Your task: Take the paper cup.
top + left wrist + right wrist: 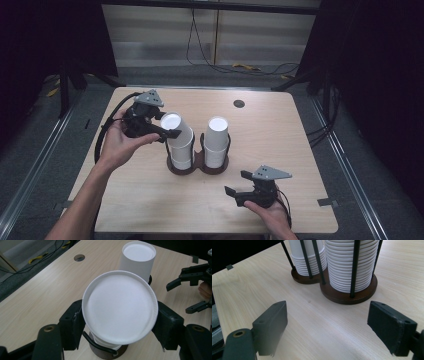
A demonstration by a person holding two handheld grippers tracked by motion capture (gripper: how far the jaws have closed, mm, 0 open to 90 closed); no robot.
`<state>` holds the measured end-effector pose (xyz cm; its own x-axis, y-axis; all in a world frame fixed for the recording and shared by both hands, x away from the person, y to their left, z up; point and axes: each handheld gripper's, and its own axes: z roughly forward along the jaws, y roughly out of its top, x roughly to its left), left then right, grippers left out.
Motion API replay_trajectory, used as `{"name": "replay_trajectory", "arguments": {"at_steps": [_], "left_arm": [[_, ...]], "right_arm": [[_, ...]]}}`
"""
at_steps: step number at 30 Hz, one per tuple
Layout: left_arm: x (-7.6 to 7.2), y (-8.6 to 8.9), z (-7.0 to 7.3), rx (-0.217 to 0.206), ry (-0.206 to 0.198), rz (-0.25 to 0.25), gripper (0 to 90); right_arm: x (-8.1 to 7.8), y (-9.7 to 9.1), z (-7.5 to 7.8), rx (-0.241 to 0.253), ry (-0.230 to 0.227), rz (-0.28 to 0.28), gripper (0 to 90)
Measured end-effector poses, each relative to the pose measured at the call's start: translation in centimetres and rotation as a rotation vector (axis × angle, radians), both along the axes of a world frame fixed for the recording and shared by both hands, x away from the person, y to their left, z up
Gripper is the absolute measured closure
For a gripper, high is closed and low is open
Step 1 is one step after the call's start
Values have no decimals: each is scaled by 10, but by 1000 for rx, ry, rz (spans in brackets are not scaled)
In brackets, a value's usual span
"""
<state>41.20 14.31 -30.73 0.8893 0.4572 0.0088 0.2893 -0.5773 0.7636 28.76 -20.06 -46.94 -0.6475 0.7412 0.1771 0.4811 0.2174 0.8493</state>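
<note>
- A dark double cup holder point(197, 167) at frame centre carries two stacks of inverted white cups: the left stack point(181, 152) and the right stack point(216, 142).
- The top cup point(176, 127) of the left stack is tilted toward upper left.
- The light wooden table point(280, 135) has a round hole point(239, 104) near its far edge; cables lie on the grey floor point(210, 75) beyond.
- The left gripper point(167, 129) clamps the top cup between both jaws.
- The right gripper point(237, 183), lower right, rests with jaws spread, holding nothing.

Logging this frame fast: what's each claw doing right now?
Left claw: closed on the top white cup of the left stack.
Right claw: open, holding nothing, above the table.
</note>
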Motion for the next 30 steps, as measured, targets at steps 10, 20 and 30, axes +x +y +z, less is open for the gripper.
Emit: {"name": "replay_trajectory", "arguments": {"at_steps": [10, 20, 30], "left_arm": [[-10, 14, -2, -68, -21, 7, 333], [-28, 32, 1, -130, -28, 12, 333], [-48, 47, -6, -200, -32, 16, 334]], "right_arm": [[0, 2, -1, 2, 11, -2, 160], [-1, 5, 1, 19, -14, 33, 153], [-2, 10, 6, 24, -23, 66, 142]]}}
